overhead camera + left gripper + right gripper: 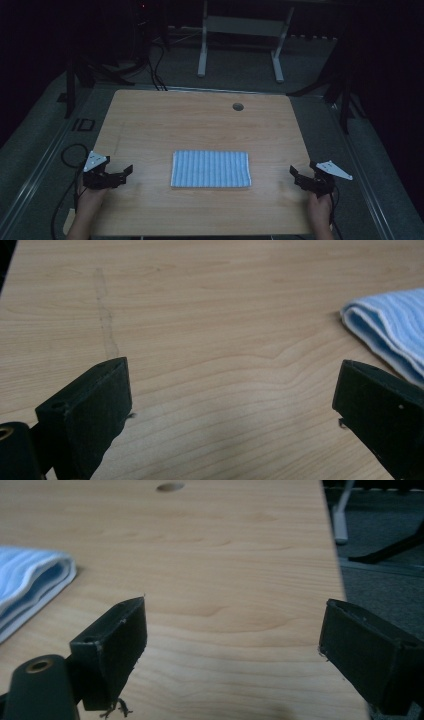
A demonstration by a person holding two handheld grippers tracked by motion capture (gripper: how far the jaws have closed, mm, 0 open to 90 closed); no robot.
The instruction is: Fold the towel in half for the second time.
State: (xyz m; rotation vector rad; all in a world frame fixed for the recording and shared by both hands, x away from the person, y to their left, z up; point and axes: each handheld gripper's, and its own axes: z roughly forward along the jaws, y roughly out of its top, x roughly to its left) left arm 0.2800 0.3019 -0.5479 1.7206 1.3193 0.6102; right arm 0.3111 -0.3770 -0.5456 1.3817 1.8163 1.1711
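Blue-and-white striped cloth (210, 169), folded to a flat rectangle of several layers, lying on the table (200, 120) at its middle, nearer the person's edge than the far edge. In the left gripper view the cloth (390, 330) shows a rounded fold and a white hem; in the right gripper view the cloth (30, 587) shows stacked layer edges.

Handling, judged: light, soft, limp; not fragile, not slippery. It will sag and may unfold if lifted by one layer. Best hold looks to be a corner or a short edge, pinching all layers together, one gripper at each end.

Left gripper (121, 176): left of the cloth, well apart from it, low over the wood, held in a hand (90, 197). Jaws stand wide open, nothing between them but bare table; same gripper (232, 405) in its own view.

Right gripper (296, 176): right of the cloth, near the table's right edge, held in the other hand (320, 207). Jaws spread wide, empty; same gripper (232, 640) in its own view.

Containers: none on the table; nothing holds the cloth.

Cable hole (238, 106): beyond the cloth, near the far edge. Faint scuff line (106, 320): on the wood, left of the cloth.

Floor beyond the cloth: white frame legs (202, 55), dark stands, cables.
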